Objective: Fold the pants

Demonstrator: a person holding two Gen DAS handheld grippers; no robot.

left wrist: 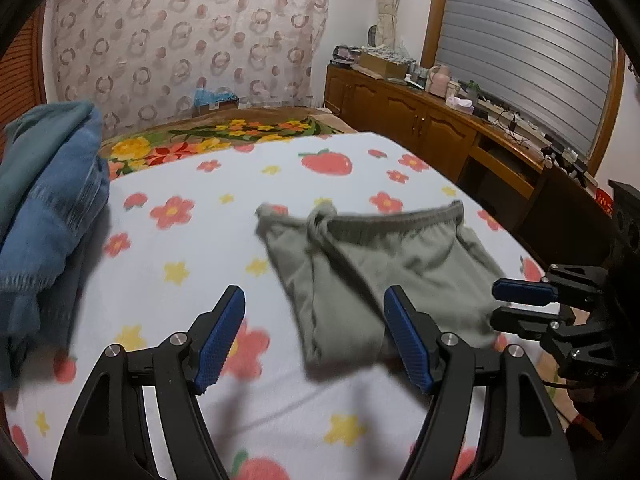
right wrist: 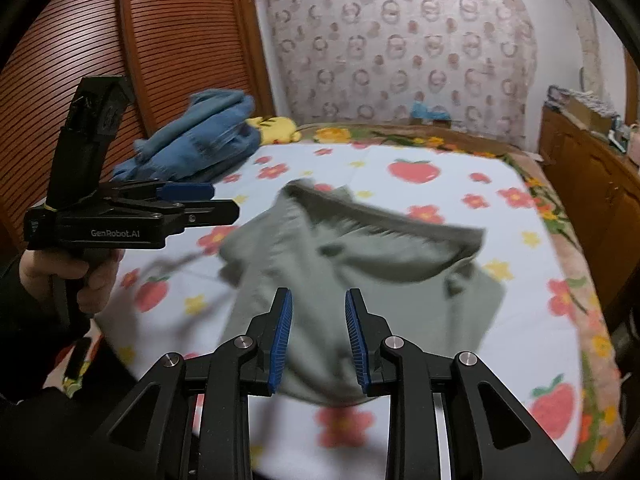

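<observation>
Grey-green pants (left wrist: 372,264) lie folded on the white flowered bed sheet (left wrist: 180,248), waistband toward the far side. They also show, blurred, in the right wrist view (right wrist: 360,272). My left gripper (left wrist: 314,336) is open and empty, just above the near left edge of the pants. It shows from the side in the right wrist view (right wrist: 224,200). My right gripper (right wrist: 319,340) is open and empty over the near end of the pants. In the left wrist view it shows at the right (left wrist: 496,304), fingers a little apart.
A pile of blue clothes (left wrist: 48,216) lies at the left side of the bed, also in the right wrist view (right wrist: 196,140). A wooden cabinet (left wrist: 420,124) with clutter stands along the right wall. A slatted wooden door (right wrist: 120,60) is at the left.
</observation>
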